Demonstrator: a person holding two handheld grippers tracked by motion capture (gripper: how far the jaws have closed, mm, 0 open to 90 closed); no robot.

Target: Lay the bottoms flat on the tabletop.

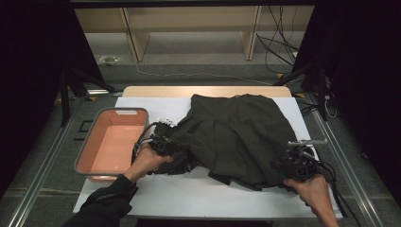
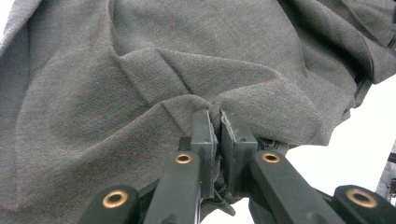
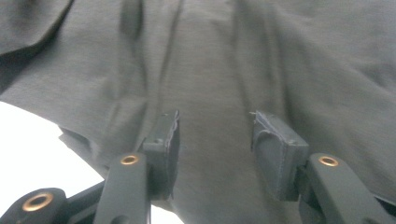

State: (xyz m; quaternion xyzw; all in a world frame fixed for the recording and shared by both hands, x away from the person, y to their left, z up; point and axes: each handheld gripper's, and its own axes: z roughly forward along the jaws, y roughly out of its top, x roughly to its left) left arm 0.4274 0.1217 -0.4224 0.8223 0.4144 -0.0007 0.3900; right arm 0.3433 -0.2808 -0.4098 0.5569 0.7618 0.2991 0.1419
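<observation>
1. High view: a dark grey garment lies spread and rumpled over the white sheet that covers the table, filling its middle and right part. To its left stands a salmon-coloured tub with a grey rim. Your left gripper sits at the garment's left edge, just beside the tub, with your left hand behind it. Your right gripper is at the garment's near right corner, your right hand behind it. From this height you cannot tell how the jaws stand.

2. Left gripper view: your jaws are clenched on a pinch of the grey cloth. A fold of fabric is squeezed between the two pads, and creases fan outward from that spot. The cloth spreads upward and to the left; the white sheet shows at the right.

3. Right gripper view: your jaws stand apart, released, with a wide gap between the pads. The grey cloth lies under and beyond them, and its pleats run away from you. The pads do not press on it. The picture is somewhat blurred. The white sheet shows at the lower left, past the cloth's edge.
</observation>
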